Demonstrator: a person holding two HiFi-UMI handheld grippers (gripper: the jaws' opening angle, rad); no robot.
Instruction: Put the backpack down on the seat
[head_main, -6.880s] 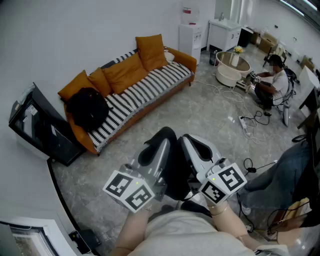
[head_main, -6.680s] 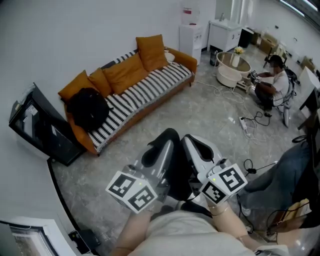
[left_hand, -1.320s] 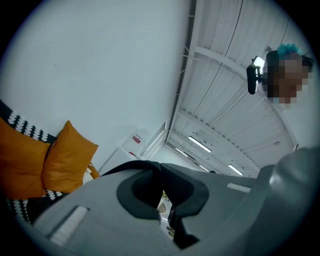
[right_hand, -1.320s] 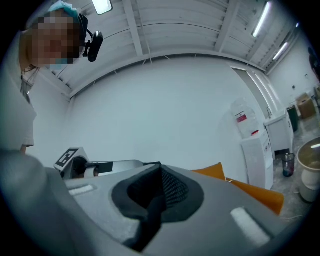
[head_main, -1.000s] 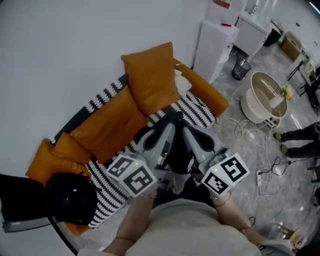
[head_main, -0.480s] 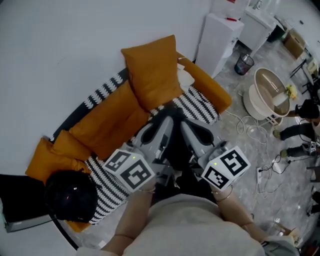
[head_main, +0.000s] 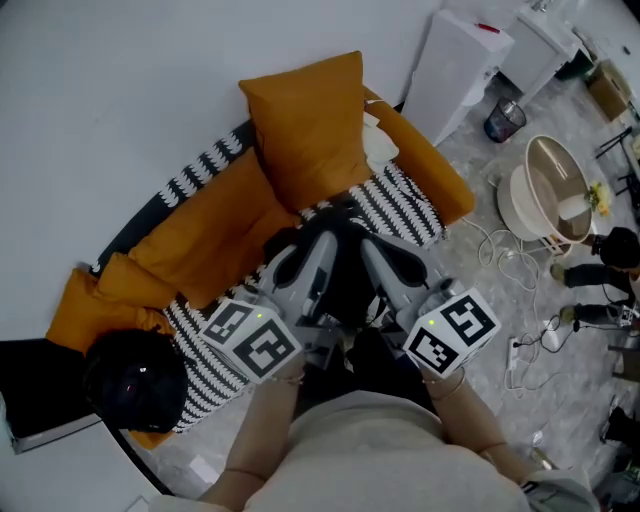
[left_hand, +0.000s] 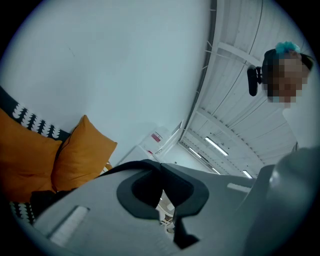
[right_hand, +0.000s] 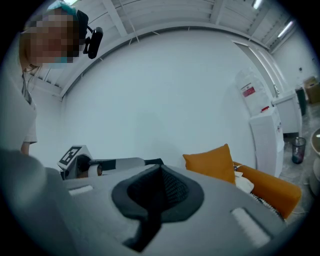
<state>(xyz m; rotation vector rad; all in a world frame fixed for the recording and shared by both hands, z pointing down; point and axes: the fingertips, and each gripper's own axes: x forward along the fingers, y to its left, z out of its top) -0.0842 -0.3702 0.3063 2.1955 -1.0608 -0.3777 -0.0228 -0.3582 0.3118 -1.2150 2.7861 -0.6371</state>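
black fabric backpack is held over front of black-and-white striped sofa seat | left gripper and right gripper are both clamped on it | risk: if released too near the edge, it is tipped onto grey marble floor

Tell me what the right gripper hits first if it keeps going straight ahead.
Probably the upright orange cushion: the head view has the right gripper aimed at it. Its own view shows white wall beside that cushion, so depth is unclear.
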